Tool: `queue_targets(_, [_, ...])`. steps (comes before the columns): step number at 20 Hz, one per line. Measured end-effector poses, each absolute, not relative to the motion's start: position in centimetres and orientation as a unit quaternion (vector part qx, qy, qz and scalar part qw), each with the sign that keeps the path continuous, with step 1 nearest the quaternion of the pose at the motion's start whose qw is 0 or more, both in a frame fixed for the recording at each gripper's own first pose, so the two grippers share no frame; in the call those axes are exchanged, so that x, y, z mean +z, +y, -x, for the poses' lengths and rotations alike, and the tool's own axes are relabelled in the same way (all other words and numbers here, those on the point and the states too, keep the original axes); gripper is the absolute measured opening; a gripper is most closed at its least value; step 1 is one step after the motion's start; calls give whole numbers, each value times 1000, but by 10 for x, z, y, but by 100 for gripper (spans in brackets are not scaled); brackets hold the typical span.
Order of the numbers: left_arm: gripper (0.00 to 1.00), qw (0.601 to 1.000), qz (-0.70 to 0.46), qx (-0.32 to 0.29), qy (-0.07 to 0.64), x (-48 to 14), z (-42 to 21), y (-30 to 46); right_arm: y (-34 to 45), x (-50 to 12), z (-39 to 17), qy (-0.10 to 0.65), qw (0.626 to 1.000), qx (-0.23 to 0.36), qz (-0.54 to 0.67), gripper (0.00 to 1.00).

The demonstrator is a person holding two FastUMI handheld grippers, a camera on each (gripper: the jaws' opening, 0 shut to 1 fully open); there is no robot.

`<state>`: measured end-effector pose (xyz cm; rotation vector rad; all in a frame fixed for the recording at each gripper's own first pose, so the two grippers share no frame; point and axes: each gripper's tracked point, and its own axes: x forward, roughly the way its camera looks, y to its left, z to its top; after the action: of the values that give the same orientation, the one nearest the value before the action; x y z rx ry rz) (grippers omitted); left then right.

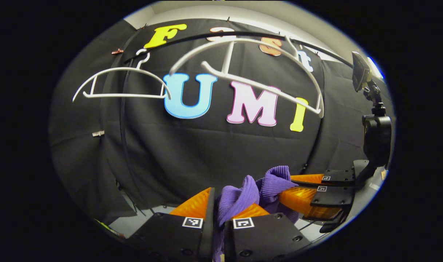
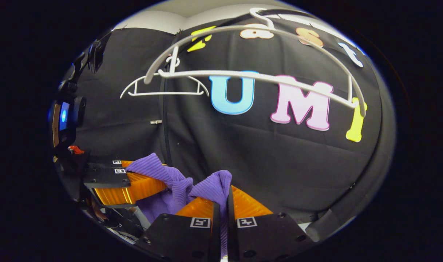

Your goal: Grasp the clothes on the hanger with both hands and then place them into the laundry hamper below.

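Gripping the purple garment (image 1: 243, 196) between closed fingers, the left gripper (image 1: 221, 213) and right gripper (image 2: 221, 209) hold it bunched between them, below the bare white hanger (image 1: 250, 69). A second hanger (image 1: 123, 83) hangs just beside that one. The hamper's direction from here cannot be told.

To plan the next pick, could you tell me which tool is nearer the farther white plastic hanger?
Left, probably: the farther white plastic hanger looms larger up-left of the left tool; the right tool sits farther to its right.
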<state>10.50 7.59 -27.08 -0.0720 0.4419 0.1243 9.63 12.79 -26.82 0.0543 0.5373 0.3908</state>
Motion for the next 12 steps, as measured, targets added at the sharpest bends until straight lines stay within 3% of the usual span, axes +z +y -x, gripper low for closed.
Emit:
queue_targets(6, [16, 932, 97, 81, 339, -368, -94, 79, 146, -360, -63, 387, 901, 182, -75, 12])
queue_targets(12, [17, 930, 113, 87, 338, -360, -96, 81, 138, -385, -56, 415, 891, 163, -86, 12])
